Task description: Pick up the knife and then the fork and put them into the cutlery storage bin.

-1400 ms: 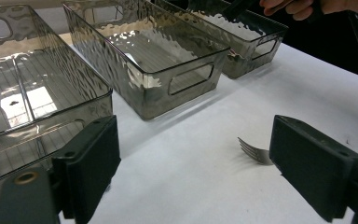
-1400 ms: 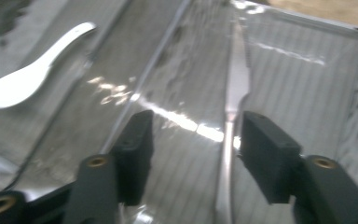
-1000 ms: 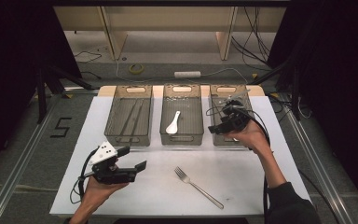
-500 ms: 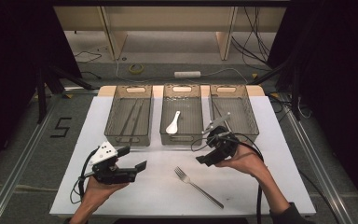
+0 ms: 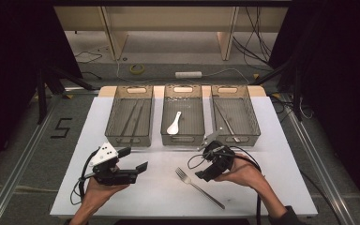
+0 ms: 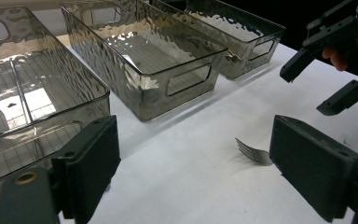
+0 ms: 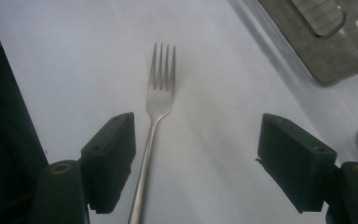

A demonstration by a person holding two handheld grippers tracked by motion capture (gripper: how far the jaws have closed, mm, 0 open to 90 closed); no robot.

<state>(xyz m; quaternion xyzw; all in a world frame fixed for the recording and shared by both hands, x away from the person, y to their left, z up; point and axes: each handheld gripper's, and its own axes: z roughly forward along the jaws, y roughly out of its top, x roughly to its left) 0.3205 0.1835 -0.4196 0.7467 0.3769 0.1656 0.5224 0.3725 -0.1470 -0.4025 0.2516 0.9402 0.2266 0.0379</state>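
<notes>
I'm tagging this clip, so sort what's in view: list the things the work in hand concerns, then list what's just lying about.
In the job:
fork, lying on the white table
right gripper, jaws open above the fork's handle
three smoky bins, cutlery already inside

Lying about:
left gripper, open and holding nothing
tape roll on the floor
power strip

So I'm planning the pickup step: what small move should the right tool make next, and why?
Probably ease the right tool down and a little sideways so the fork handle sits midway between its open jaws, then close. In the right gripper view the handle runs close beside one jaw, off centre, and the fork lies flat on the white table, untouched.
</notes>
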